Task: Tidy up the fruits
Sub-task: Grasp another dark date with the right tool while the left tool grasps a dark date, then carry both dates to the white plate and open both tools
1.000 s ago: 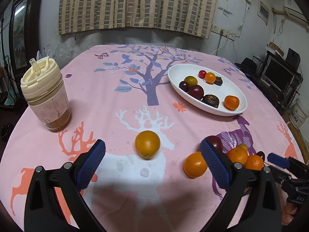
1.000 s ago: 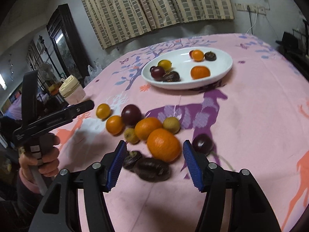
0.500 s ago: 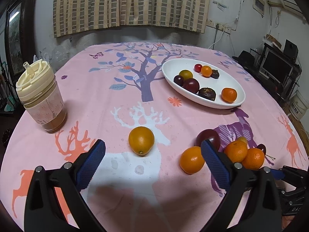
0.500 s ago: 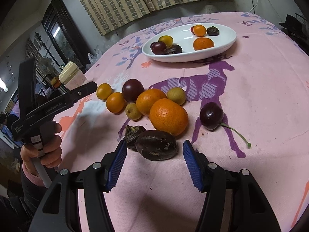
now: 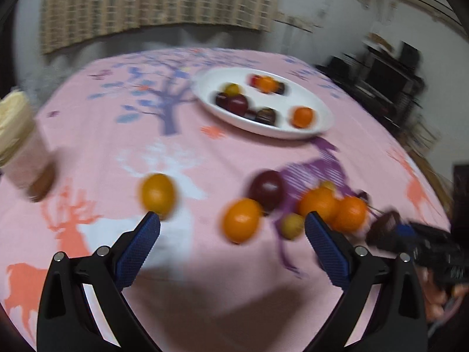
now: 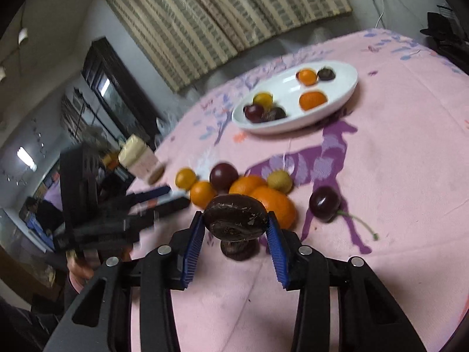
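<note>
My right gripper (image 6: 235,217) is closing, and its blue pads press on a dark brown wrinkled fruit (image 6: 236,220) held just above the pink tablecloth. A smaller dark fruit (image 6: 237,249) lies beneath it. Behind sits a pile of oranges (image 6: 275,204), a purple plum (image 6: 223,176) and a cherry (image 6: 324,204). The white oval dish (image 6: 347,88) holds several fruits at the back. My left gripper (image 5: 231,220) hovers open in a blurred left wrist view. An orange (image 5: 241,220) lies on the cloth between its fingers, untouched, and another orange (image 5: 158,195) lies off its left fingertip.
A lidded jar (image 5: 20,152) stands at the table's left edge. The right gripper with its dark fruit (image 5: 387,226) shows low on the right of the left wrist view. A striped curtain hangs behind the round table, with dark furniture to the right.
The right jaws have closed on the dark brown fruit and raised it off the cloth. The left gripper has shifted right toward the fruit pile, still open.
</note>
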`<state>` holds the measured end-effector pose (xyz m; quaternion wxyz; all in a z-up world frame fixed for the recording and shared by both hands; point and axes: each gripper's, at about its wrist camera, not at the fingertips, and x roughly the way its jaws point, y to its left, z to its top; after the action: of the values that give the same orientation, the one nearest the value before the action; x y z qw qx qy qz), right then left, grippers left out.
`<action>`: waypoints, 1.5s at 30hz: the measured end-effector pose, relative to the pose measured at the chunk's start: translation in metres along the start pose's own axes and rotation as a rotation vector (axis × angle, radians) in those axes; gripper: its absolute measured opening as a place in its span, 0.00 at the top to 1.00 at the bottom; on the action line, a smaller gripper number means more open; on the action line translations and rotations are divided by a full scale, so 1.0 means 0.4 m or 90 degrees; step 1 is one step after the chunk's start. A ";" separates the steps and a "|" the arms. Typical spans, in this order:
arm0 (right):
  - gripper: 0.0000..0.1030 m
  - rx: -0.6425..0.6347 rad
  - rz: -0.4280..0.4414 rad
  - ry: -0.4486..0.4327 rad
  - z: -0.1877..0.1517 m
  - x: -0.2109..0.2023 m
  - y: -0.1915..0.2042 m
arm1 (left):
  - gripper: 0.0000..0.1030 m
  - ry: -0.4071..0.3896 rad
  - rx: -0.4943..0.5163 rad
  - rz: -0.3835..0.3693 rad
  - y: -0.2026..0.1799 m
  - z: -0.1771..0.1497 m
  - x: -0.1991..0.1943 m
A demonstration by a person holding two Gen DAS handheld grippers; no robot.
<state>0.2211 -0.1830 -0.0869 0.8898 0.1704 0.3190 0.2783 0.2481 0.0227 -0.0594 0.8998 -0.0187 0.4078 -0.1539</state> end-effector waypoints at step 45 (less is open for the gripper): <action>0.58 -0.039 -0.179 -0.161 0.311 0.100 -0.014 | 0.64 -0.066 0.018 -0.009 -0.074 0.272 0.093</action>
<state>0.3313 -0.1786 -0.0167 0.9576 0.1306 0.2168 0.1375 0.3439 -0.0264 -0.0092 0.9187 -0.0172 0.3585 -0.1650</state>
